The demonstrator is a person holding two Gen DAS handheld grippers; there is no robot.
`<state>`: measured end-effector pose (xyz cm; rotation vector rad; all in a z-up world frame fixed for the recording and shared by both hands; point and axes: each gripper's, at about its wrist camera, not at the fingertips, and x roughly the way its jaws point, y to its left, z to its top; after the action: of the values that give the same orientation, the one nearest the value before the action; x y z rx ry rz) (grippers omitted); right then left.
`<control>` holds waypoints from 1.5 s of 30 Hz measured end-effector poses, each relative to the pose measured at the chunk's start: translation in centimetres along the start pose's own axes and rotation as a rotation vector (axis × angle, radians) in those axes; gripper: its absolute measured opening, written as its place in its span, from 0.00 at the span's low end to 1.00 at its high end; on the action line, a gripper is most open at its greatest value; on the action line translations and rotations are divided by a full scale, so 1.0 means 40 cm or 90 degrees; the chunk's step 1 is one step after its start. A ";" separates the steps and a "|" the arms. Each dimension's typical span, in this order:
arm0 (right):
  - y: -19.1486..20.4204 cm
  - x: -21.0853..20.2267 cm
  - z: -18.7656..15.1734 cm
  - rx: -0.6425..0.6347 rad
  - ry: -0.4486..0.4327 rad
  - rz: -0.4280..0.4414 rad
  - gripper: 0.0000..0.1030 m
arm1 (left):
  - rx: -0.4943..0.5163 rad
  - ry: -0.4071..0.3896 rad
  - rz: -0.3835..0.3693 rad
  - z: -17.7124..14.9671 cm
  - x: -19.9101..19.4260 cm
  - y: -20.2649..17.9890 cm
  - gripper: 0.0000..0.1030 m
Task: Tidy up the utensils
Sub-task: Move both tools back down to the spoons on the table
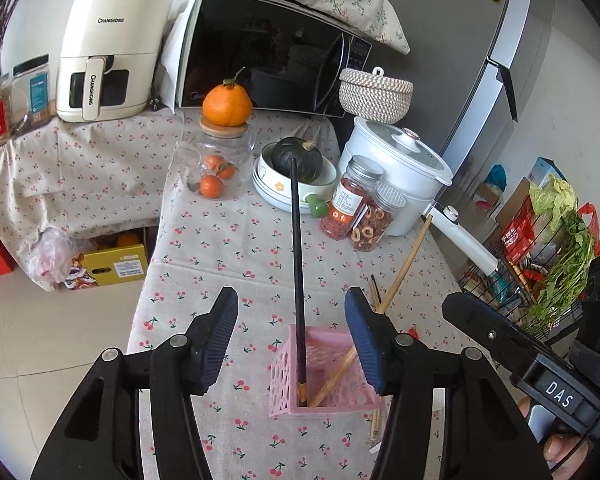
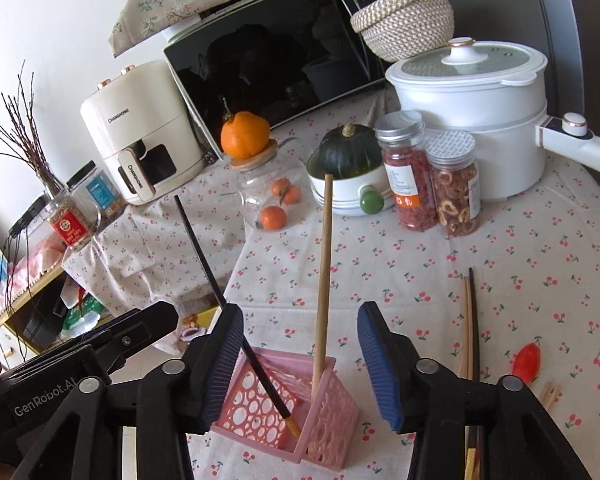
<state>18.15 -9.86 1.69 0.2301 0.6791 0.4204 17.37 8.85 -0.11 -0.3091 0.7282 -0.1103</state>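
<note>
Left tongs (image 1: 290,332): blue ribbed pads spread wide apart, nothing between them, hovering over the pink perforated basket (image 1: 284,376). Right tongs (image 2: 300,360): pads likewise wide apart, empty, above the same basket (image 2: 332,412).

Basket stands on the cherry-print worktop (image 1: 228,240), near its front edge. It holds two chopsticks. The black chopstick (image 1: 296,240) rests with its orange-banded tip in the basket bottom and leans out over the rim; in the right wrist view it (image 2: 204,256) slants up to the left, passing behind the left pad of the right tongs. The wooden chopstick (image 2: 323,272) stands nearly upright in the basket's far corner in that view; from the left wrist camera it (image 1: 404,272) tilts to the right, partly hidden behind the right pad.

More utensils lie flat on the worktop, right of the basket: a wooden and a dark chopstick (image 2: 470,320) side by side, a red spoon (image 2: 526,360) further right, and pale stick ends (image 2: 550,394) just below the spoon.

At the rear of the worktop: glass jar with tangerines (image 1: 216,168), a dark green squash (image 1: 298,158) in a white bowl, two jars of dried food (image 1: 360,204), white electric pot (image 1: 404,168), microwave (image 1: 268,52).
</note>
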 end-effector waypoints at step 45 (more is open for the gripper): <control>-0.446 -0.026 -0.243 0.258 0.261 -0.209 0.73 | 0.199 0.243 -0.010 -0.294 0.056 -0.247 0.84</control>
<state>16.48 -25.56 -11.15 0.4136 1.1851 0.0057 11.26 -3.79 -6.70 0.0092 1.0717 -0.2998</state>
